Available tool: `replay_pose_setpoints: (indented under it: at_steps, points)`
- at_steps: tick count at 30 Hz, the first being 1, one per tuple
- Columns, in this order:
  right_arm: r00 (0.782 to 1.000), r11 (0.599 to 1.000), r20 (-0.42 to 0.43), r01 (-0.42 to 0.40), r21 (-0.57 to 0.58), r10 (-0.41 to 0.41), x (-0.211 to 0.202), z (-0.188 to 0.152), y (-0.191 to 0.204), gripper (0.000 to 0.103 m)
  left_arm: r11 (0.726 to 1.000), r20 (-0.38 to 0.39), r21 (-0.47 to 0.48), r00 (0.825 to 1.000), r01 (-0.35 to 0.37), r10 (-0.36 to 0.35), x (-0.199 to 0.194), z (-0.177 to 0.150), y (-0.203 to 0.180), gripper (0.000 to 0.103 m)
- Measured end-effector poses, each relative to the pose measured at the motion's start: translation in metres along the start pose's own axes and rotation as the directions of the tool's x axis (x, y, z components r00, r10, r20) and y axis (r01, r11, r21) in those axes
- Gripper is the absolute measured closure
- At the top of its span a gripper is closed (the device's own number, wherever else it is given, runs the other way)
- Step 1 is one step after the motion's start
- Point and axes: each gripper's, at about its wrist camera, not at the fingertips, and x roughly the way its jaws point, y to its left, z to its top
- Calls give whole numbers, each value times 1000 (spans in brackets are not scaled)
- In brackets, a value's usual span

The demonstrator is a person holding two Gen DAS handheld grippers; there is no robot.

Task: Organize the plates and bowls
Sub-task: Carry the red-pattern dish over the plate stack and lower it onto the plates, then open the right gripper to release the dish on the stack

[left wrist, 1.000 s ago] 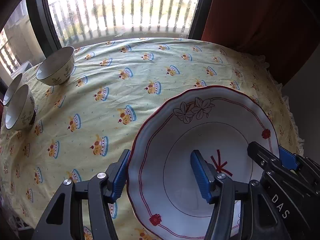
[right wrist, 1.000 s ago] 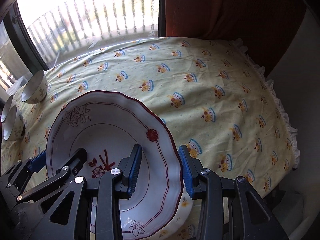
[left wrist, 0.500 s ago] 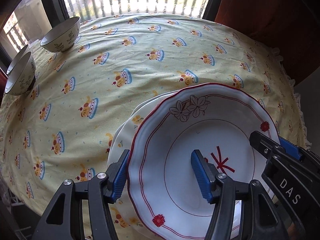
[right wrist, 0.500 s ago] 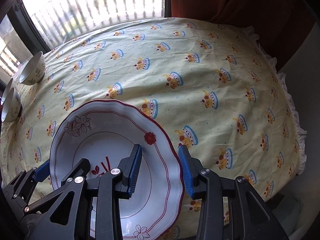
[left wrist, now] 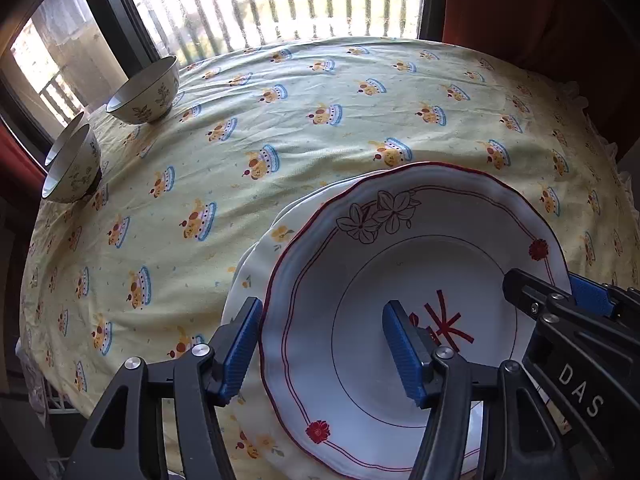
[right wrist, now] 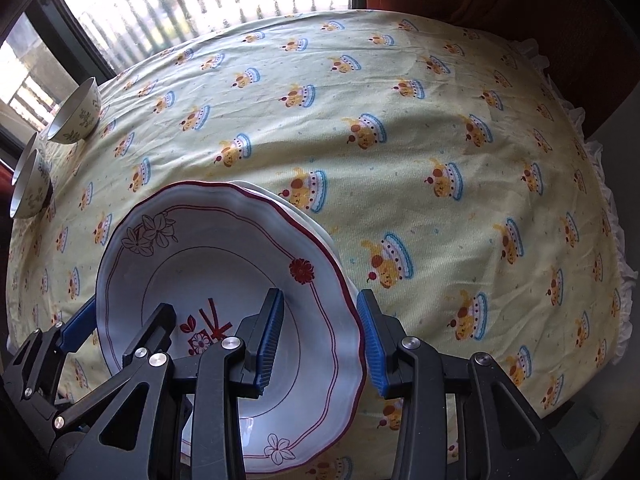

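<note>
1. landmark: the red-rimmed plate (left wrist: 400,320), a deep white dish with a scalloped red edge, outline flowers and a red motif in its well. all places below are given relative to it.
2. it sits over a second plate (left wrist: 260,256), cream with small yellow flowers, whose edge shows past its left and far sides. whether the two touch all round cannot be told.
3. both are on the worktop (left wrist: 320,140), covered with a pale yellow cloth printed with little cakes, at the near edge of it.
4. left hand-held gripper (left wrist: 320,348): straddles the left rim of the red-rimmed plate, one blue pad just outside the rim and the other over the well. a clear gap shows at the inner pad; the jaws stand spread, not pressing.
5. right hand-held gripper (right wrist: 320,340): straddles the right rim, one pad inside above the well, one outside close to the rim. jaws are narrower than the left pair; whether the pads actually press the rim cannot be told.
6. three bowls, white with leaf sprigs, stand well apart from the plate at the far-left of the worktop: one bowl (left wrist: 144,92) alone farthest away, and a nearer bowl (left wrist: 74,168) with a third rim just behind it.
7. beyond the plate, past the far edge: a bright window (left wrist: 280,0) with vertical bars; a dark red curtain (left wrist: 540,20) to its far right.
</note>
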Motion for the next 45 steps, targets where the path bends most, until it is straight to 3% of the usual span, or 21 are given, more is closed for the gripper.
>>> replay_pose_setpoints:
  at_steps: [9,13,26,30,32,35,45]
  points:
    - [999,998,1,-48,-29,48,-1,2,-4,63,1000,-1,-30,1000,-9,9,2,3,-1,34]
    - [999,998,4,-48,-43,48,-2,3,-5,72,999,-9,-53,1000,8,-9,0,3,3,30]
    - [998,987,5,-68,-145,69,0,4,12,71,995,-21,-96,999,-33,31,-8,-8,3,18]
    - [997,984,-2,-77,-158,78,0,2,14,59,994,-20,-90,998,-55,54,-11,-8,4,13]
    - [995,984,5,-96,-149,98,0,1,14,45,994,-12,-96,999,-52,51,-13,-9,6,10]
    - [995,983,45,-82,-163,90,-8,-1,17,34,994,-7,-105,999,-40,40,-15,-10,10,9]
    - [994,976,64,-79,-201,94,-25,1,45,32,991,10,-130,1000,-18,19,-22,-6,40,9]
